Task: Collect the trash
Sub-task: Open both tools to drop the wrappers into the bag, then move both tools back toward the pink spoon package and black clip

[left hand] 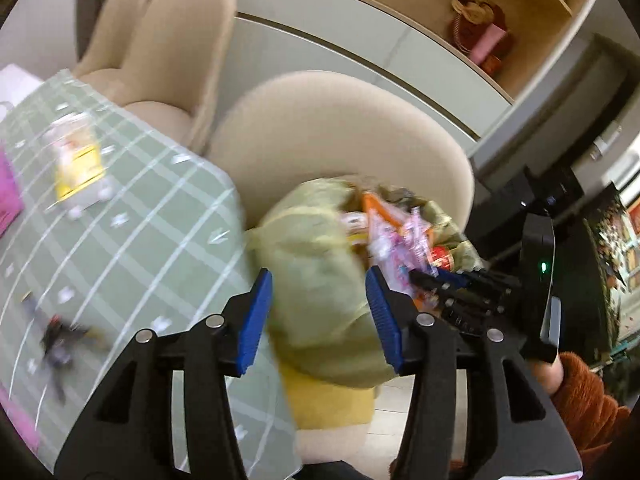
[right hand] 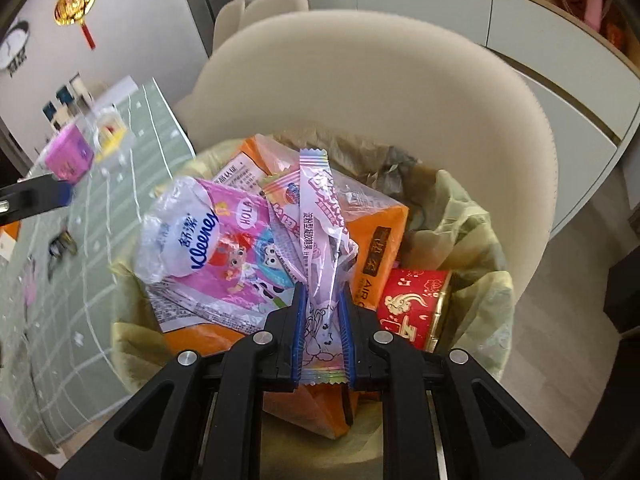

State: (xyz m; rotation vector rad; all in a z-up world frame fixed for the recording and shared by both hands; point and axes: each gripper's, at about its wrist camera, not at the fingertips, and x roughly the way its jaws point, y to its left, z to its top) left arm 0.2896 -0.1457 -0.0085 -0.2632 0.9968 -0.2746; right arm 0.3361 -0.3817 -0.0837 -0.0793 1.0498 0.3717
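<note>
A trash bin lined with a yellow-green bag (right hand: 472, 216) stands beside the table, full of wrappers; it also shows in the left wrist view (left hand: 316, 280). My right gripper (right hand: 322, 300) is shut on a long pink candy wrapper (right hand: 320, 216) and holds it over the bin's contents, among them a Kleenex pack (right hand: 188, 232), an orange box (right hand: 380, 248) and a red box (right hand: 412, 300). My left gripper (left hand: 318, 300) is open and empty, just in front of the bin's side. The right gripper shows in the left wrist view (left hand: 452, 284) at the bin.
A green checked tablecloth (left hand: 132, 208) covers the table at the left, with a yellow-labelled packet (left hand: 76, 160), a pink item (left hand: 8, 196) and a dark wrapper (left hand: 60, 340) on it. Beige chairs (left hand: 340, 128) stand behind the bin. A cabinet runs along the back wall.
</note>
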